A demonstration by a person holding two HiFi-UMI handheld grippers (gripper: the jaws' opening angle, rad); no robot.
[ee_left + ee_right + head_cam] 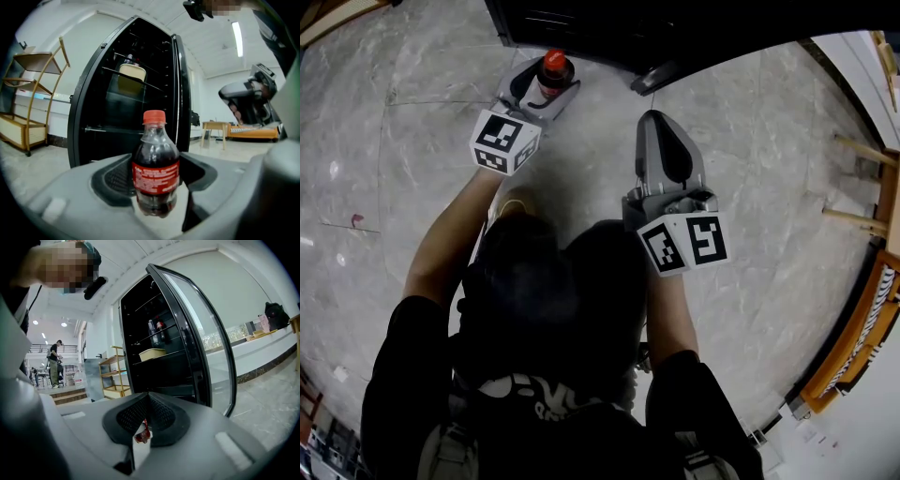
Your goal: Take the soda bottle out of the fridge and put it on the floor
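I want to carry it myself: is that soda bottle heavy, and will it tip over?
The soda bottle looks nearly full of dark drink, so probably heavy for its size. Tall and narrow, it could tip if bumped, then roll.

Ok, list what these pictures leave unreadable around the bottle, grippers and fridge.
- Soda bottle base: floor contact hidden by the left gripper, head view and left gripper view.
- Red speck in the right gripper jaw gap: too small, right gripper view.
- Fridge lower shelves: too dark, left gripper view.
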